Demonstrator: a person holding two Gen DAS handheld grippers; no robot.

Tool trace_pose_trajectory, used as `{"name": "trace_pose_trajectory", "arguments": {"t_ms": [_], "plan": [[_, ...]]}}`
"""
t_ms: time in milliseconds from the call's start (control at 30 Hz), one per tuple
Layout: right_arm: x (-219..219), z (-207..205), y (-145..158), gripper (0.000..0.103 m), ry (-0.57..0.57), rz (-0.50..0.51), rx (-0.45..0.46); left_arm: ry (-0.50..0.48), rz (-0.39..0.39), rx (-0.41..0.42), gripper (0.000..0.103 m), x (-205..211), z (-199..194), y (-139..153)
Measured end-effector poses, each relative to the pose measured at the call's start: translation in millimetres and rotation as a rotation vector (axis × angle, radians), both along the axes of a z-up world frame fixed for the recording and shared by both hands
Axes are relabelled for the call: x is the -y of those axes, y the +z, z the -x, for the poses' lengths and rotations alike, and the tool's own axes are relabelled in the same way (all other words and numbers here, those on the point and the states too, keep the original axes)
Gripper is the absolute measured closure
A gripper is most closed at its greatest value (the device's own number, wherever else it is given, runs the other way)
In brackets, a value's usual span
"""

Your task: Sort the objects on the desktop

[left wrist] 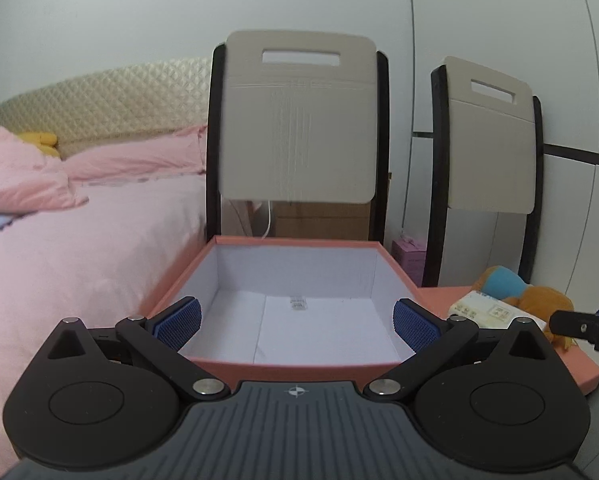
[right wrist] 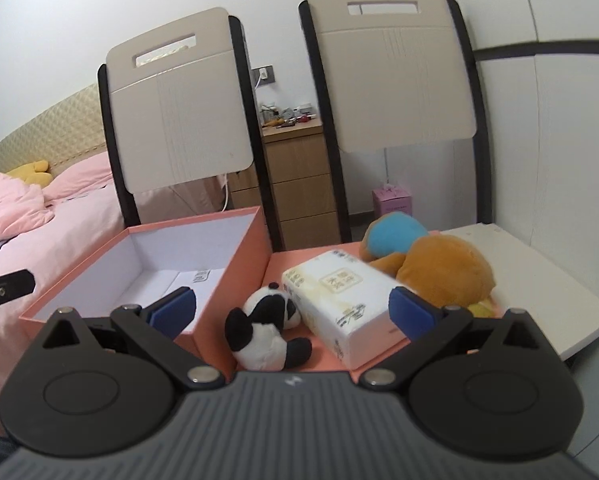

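Both the left tongs [left wrist: 295, 322] and the right tongs [right wrist: 295, 314] gape wide, holding nothing. The panda toy [right wrist: 265, 330], tissue pack [right wrist: 339, 300] and orange plush [right wrist: 439, 268] lie on the pink lid [right wrist: 277, 266] beside the open box [right wrist: 235, 248], on the desk [right wrist: 539, 272].

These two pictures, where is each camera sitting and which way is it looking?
Left wrist view: rides on the left gripper, looking forward over its open blue pads into the empty pink box; the other gripper's tip peeks in at the right edge.
Right wrist view: rides on the right gripper, open, facing the toy panda, tissue pack and brown plush toy; the left gripper's tip shows at the left edge.
Shared: the box, tissue pack, brown plush, two chairs, pink bed.
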State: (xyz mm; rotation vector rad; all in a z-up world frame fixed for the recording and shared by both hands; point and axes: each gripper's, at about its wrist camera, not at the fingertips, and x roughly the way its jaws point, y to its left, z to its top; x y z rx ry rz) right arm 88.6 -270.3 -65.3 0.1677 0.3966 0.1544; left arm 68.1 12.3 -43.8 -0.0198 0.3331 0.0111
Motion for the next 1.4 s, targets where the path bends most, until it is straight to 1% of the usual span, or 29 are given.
{"name": "trace_pose_trajectory", "arguments": {"t_ms": [67,267,400,467,567,633,733,967,1167,1267,1333,1400], "plan": [[-1.6,-4.0,-7.7,0.000,-0.002,0.018,-0.011,0.008,-0.010,-0.008,0.000,-3.3,-1.5,-5.8],[-1.1,-8.5,-15.8,0.000,-0.003,-0.031,-0.006,0.025,0.002,-0.039,0.000,-11.6,-4.7,-14.1],[-2.5,-10.0,-17.0,0.000,-0.015,-0.046,-0.003,0.011,-0.010,-0.043,0.000,-2.7,-2.2,-10.5],[-1.3,-10.0,-16.7,0.000,-0.031,-0.042,-0.001,-0.010,-0.028,-0.036,0.000,5.9,1.9,-4.9],[2.7,-8.7,-15.2,0.000,-0.062,-0.043,0.010,-0.061,-0.063,-0.027,0.000,17.4,8.8,-4.2],[3.3,-7.9,-14.1,0.000,-0.076,-0.042,0.021,-0.075,-0.087,-0.034,0.000,22.2,9.1,-6.9],[-1.2,-10.4,-14.9,0.000,-0.085,-0.015,0.014,-0.078,-0.107,-0.041,0.000,24.0,7.2,-12.3],[-5.6,-20.8,-15.8,0.000,-0.064,-0.003,-0.017,-0.027,-0.090,-0.056,0.000,11.7,1.5,-20.3],[-0.7,-42.2,-10.9,0.000,-0.062,-0.008,-0.069,0.026,-0.059,-0.052,0.000,-0.4,-0.9,-19.8],[-11.7,-62.5,7.8,0.000,0.000,-0.015,-0.068,0.041,-0.037,-0.049,0.000,-6.8,-0.7,-18.3],[-30.8,-84.3,23.0,0.000,0.050,0.009,-0.069,0.048,-0.033,-0.050,0.000,-9.1,-0.4,-18.6],[-55.0,-110.6,33.8,0.000,0.114,0.029,-0.092,0.052,-0.030,-0.048,0.000,-10.9,-0.1,-18.3]]}}
